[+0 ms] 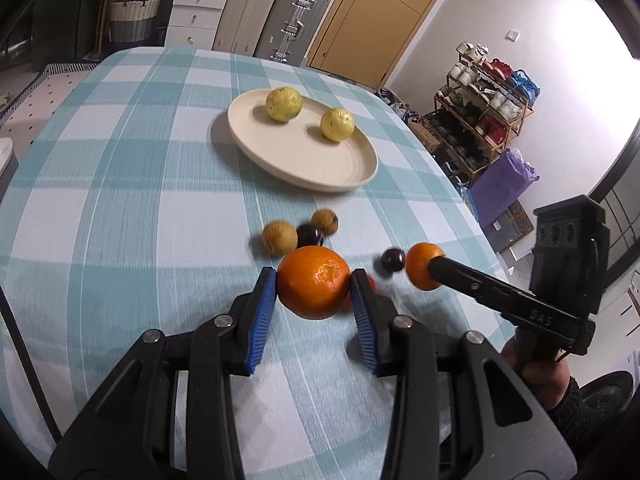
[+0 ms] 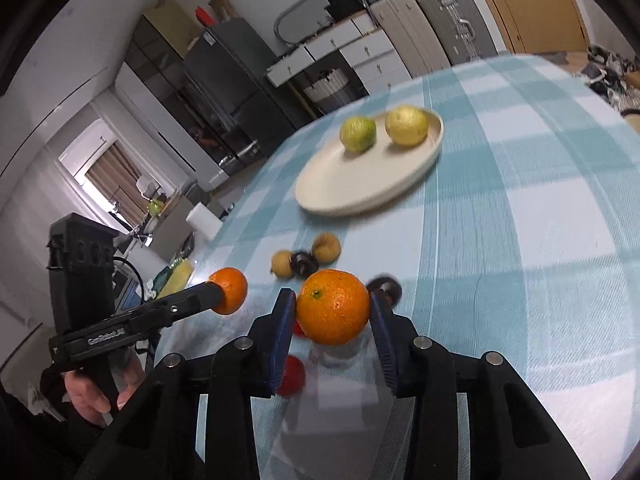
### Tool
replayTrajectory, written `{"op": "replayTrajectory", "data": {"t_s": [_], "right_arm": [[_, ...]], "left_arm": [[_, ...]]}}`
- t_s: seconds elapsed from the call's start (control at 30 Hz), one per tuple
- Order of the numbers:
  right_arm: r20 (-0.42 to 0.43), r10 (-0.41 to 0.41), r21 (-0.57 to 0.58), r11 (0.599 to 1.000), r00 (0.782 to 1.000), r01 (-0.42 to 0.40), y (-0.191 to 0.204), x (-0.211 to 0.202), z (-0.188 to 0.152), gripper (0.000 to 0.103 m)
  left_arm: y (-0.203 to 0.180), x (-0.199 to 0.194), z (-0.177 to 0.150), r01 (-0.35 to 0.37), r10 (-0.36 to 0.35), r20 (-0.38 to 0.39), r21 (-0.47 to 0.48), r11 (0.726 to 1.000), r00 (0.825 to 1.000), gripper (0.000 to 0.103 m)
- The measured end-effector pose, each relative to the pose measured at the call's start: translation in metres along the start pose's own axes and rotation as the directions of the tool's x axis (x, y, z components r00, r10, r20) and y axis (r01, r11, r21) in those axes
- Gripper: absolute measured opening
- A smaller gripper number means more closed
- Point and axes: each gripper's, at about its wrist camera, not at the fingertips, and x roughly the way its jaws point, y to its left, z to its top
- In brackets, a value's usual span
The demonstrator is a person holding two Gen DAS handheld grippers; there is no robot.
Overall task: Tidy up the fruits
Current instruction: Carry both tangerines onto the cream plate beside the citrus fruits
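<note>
Left mandarin (image 1: 313,281), glossy and dimpled, is pinched between the left gripper's (image 1: 314,294) ribbed blue pads, lifted clear of the checked tablecloth (image 1: 120,200). The right gripper (image 2: 334,310) clamps the right mandarin (image 2: 334,306) likewise, probably for carrying to the cream plate (image 1: 320,168) holding two yellow-green citrus (image 1: 283,104) near the table's far edge.

The room light is bright, with white glare on the wall above the shoe rack (image 1: 486,116). The plate (image 2: 360,184) looks smeared and blurry, with soft shadows beside its fruit. Both pictures bend and turn black at the corners.
</note>
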Motion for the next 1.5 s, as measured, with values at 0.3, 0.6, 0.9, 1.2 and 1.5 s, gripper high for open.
{"op": "replayTrajectory", "data": {"t_s": [0.3,0.6,0.9,1.2,1.5], "right_arm": [[0.053,0.011,-0.032,0.999,0.999,-0.009,0.000,0.002,0.050,0.039],[0.064,0.032,-0.064,0.998,0.997,-0.028,0.003,0.031,0.099,0.039],[0.023,0.046,-0.067,0.997,0.999,-0.044,0.000,0.074,0.133,0.039],[-0.012,0.034,-0.039,0.999,0.999,-0.034,-0.013,0.111,0.161,0.039],[-0.058,0.010,-0.066,0.998,0.998,-0.014,-0.015,0.141,0.166,0.039]], "left_arm": [[0.006,0.012,0.052,-0.005,0.005,0.034,-0.006,1.000,0.999,0.035],[0.018,0.039,0.105,-0.012,0.013,0.040,-0.004,1.000,0.999,0.035],[0.038,0.075,0.151,-0.021,0.022,0.031,-0.027,0.999,0.999,0.035],[0.051,0.113,0.178,-0.036,0.036,-0.003,-0.028,0.999,0.999,0.035],[0.060,0.143,0.192,-0.046,0.045,-0.037,-0.029,0.999,0.998,0.035]]}}
